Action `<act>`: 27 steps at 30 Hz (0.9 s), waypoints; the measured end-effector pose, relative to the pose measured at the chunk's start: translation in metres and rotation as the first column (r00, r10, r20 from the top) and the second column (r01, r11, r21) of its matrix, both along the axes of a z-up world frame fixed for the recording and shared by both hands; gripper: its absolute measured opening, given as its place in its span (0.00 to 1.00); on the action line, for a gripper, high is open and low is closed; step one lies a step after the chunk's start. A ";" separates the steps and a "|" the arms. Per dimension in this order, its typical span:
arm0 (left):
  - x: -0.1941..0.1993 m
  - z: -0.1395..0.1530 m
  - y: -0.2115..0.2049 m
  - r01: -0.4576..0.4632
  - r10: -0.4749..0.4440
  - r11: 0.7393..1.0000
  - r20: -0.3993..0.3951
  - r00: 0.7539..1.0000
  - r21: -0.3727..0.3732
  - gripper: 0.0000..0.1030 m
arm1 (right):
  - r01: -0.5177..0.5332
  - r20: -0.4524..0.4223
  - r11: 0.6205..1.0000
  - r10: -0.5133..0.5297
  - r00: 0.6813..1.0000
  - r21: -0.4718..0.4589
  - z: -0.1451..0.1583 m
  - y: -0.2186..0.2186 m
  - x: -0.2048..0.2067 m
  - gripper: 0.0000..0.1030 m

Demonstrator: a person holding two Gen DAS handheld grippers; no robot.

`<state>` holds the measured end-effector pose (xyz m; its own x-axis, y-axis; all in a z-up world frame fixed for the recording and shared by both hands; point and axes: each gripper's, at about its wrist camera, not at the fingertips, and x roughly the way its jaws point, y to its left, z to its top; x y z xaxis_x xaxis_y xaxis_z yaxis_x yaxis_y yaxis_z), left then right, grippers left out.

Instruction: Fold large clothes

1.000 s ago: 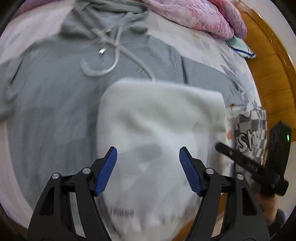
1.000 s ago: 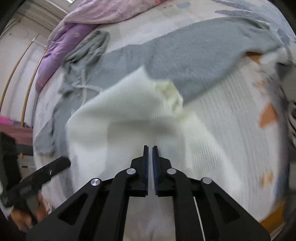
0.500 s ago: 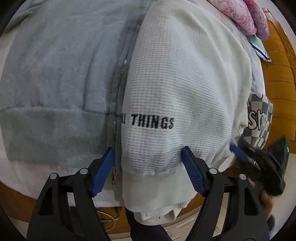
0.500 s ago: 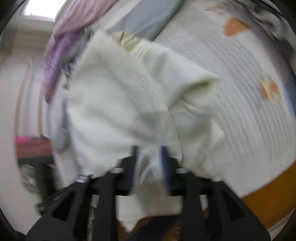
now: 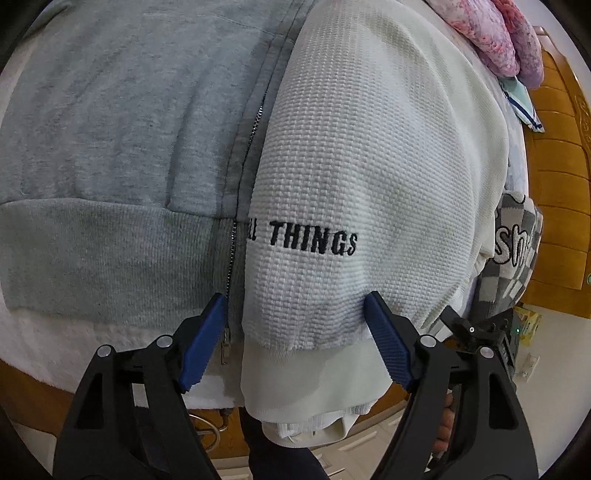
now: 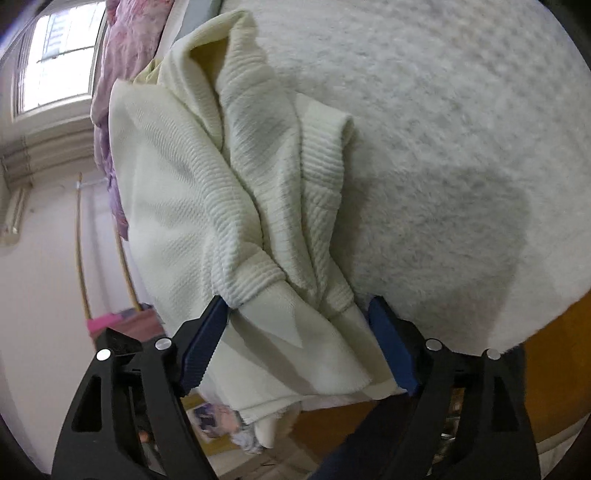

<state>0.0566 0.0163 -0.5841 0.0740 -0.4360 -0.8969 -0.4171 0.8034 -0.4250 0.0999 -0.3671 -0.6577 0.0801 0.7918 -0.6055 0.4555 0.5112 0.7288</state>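
Fluffy white bed cover point(image 6: 461, 147) underneath everything, running to a wooden bed frame edge point(image 6: 546, 398) at the near side. Cream-white waffle-knit sweater point(image 5: 369, 166) lying at that near edge, partly folded, embroidered "ALL THINGS" lettering point(image 5: 314, 242) near its hem, lower layers spilling over the edge toward the floor. Seen from the right wrist camera as bunched, ribbed folds point(image 6: 229, 206) with a cuff turned back. Overlapping the right half of a grey zip-up hoodie point(image 5: 110, 147), spread flat, zipper point(image 5: 236, 206) just beside the sweater's left edge, ribbed hem ending short of the bed edge.

Left hand-held gripper point(image 5: 295, 339) spread wide, blue pads point(image 5: 201, 343) straddling the sweater hem, one pad over the zipper end; contact with the cloth not clear. Right hand-held gripper point(image 6: 299, 341) also spread, gathered sweater folds lying between its blue pads point(image 6: 391, 347), not pinched.

Farther out: checkered grey-and-white garment point(image 5: 513, 258) touching the sweater's right side, pink-purple quilt point(image 5: 495, 33) at the far end, orange wooden headboard panel point(image 5: 557, 184) to the right. Open bed cover to the right of the folds in the right wrist view; window point(image 6: 55, 55) and pale wall beyond.
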 end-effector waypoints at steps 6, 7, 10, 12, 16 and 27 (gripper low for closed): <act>0.004 -0.001 -0.003 0.037 -0.037 0.999 -0.015 0.999 -0.037 0.74 | 0.053 -0.047 0.995 -0.049 0.998 0.079 -0.017 -0.016 -0.005 0.74; 0.006 -0.001 -0.005 0.049 -0.049 0.998 -0.015 0.999 -0.037 0.74 | 0.052 -0.047 0.996 -0.048 0.998 0.075 -0.019 -0.018 -0.008 0.74; 0.008 0.000 -0.010 0.089 -0.090 0.995 -0.017 0.996 -0.052 0.74 | -0.018 -0.041 0.996 0.022 0.999 0.089 -0.010 -0.013 -0.004 0.73; 0.010 0.003 -0.012 0.116 -0.117 0.991 -0.018 0.993 -0.064 0.74 | -0.038 -0.019 0.995 0.040 0.999 0.092 -0.003 -0.012 -0.001 0.73; 0.017 0.010 -0.002 0.096 -0.097 0.990 -0.007 0.995 -0.103 0.75 | 0.075 -0.047 0.993 -0.071 0.996 0.091 -0.022 -0.017 -0.005 0.74; 0.100 0.024 0.035 0.029 -0.025 0.999 0.103 0.994 -0.041 0.80 | 0.295 -0.035 0.947 -0.293 0.955 0.128 -0.003 -0.023 -0.035 0.37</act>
<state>0.1569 0.0508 -0.5604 0.1518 -0.4763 -0.8661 -0.3479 0.7944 -0.4979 0.0646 -0.3897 -0.6611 0.3129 0.8063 -0.5019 0.5828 0.2543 0.7718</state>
